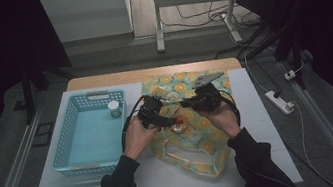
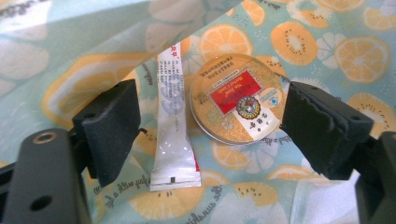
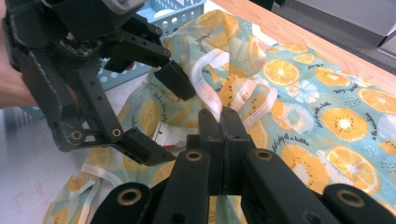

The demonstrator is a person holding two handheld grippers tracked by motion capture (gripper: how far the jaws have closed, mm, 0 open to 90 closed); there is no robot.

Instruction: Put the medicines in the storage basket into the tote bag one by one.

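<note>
High view: the left gripper (image 1: 158,117) hangs over the mouth of a fruit-print bag (image 1: 197,141) that lies flat on the table (image 1: 262,134). The right gripper (image 1: 201,99) sits just beside it at the bag's upper edge. Both hands come in from below with the wrists angled inward. A blue basket (image 1: 74,148) to the left holds a small jar (image 1: 114,109).

Left gripper view: the jaws stand wide, with nothing between the pads. Just past them, a round gold tin (image 2: 236,99) and a white sachet (image 2: 175,126) lie side by side on the bag lining, touching or nearly so.

Right gripper view: the jaws are pressed shut on the bag's pale handle strap (image 3: 212,88), lifting it. The left gripper (image 3: 154,112) hovers open close by.

Risk, as a judgement: closing on the tin could catch the sachet or a fold of fabric, since all three lie close together. The flat tin may also slip out of the pads. If the strap slips, the bag mouth would drop over both items.
</note>
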